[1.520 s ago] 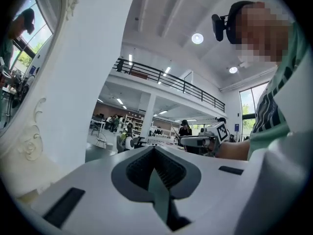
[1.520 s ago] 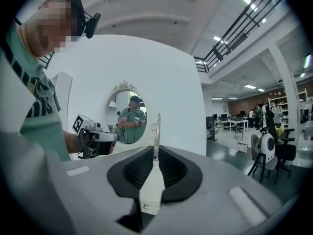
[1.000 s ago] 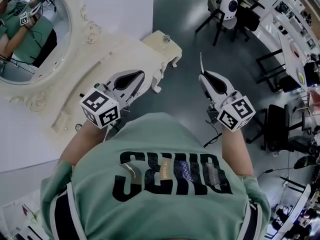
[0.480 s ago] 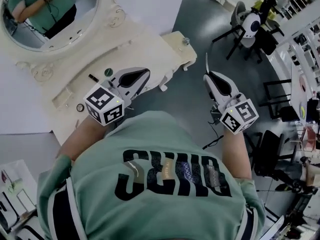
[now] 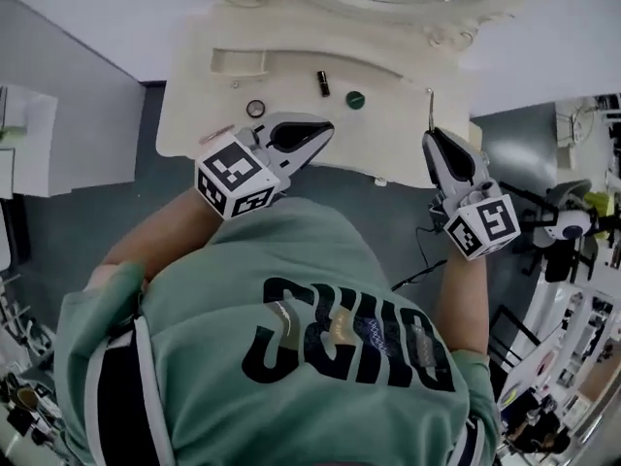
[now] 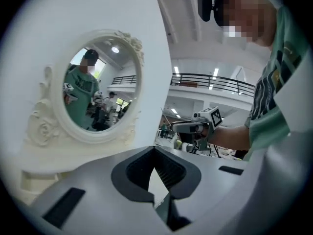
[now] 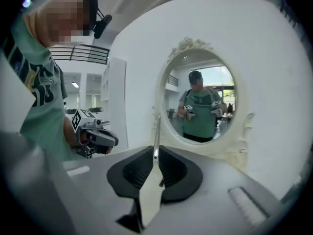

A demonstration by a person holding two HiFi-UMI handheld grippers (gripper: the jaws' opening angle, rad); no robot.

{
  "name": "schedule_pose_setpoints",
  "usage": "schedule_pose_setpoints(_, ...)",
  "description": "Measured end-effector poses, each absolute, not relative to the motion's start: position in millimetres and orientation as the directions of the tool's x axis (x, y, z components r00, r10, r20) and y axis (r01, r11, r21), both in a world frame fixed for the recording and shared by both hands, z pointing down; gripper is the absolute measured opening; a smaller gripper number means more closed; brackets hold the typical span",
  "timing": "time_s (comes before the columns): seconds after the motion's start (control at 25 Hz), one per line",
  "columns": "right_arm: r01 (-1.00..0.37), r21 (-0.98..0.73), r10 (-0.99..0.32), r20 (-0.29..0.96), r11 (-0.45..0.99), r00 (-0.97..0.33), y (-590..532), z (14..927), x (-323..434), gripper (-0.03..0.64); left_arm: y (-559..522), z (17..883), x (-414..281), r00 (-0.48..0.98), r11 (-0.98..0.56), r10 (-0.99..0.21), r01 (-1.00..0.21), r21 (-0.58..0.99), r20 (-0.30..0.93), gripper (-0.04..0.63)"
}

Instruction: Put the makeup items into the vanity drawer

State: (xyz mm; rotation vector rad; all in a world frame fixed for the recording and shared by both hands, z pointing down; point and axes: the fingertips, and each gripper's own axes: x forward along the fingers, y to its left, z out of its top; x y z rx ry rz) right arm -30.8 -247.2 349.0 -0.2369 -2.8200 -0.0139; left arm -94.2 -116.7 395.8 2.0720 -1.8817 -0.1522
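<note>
On the cream vanity top (image 5: 408, 115) lie a black lipstick tube (image 5: 323, 83), a green round cap (image 5: 355, 99), a small ring-shaped item (image 5: 255, 108) and a pinkish stick (image 5: 215, 134). My left gripper (image 5: 325, 127) hovers over the vanity's front edge, just below these items; its jaws (image 6: 155, 155) are together with nothing between them. My right gripper (image 5: 431, 136) is at the vanity's right front corner, shut on a thin silver makeup stick (image 7: 156, 131) that points up past its fingertips (image 5: 430, 110). No drawer shows in any view.
An oval cream-framed mirror (image 6: 98, 87) (image 7: 200, 97) stands on the vanity against the white wall. A shallow recessed tray (image 5: 238, 61) sits at the top's back left. White furniture (image 5: 15, 134) stands far left; chairs and equipment (image 5: 563, 231) crowd the right.
The head view has swung round: the vanity, earlier off to the upper left, now lies straight ahead. Both grippers are now at its front edge. The right one still holds the thin stick.
</note>
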Motion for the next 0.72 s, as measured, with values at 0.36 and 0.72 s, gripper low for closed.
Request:
schedule_pose_setpoints(0.36, 0.598, -0.007, 0.504, 0.546, 0.801, -0.669, -113, 469, -261, 0.044, 4, 470, -239, -0.19, 0.275, -0.951, -0.877, 0.393, 0.243, 0.003)
schedule_pose_setpoints(0.72, 0.737, -0.084, 0.526, 0.755, 0.671, -0.393, -60, 587, -332, 0.044, 48, 504, -319, -0.276, 0.379, -0.919, -0.816, 0.437, 0.28, 0.003)
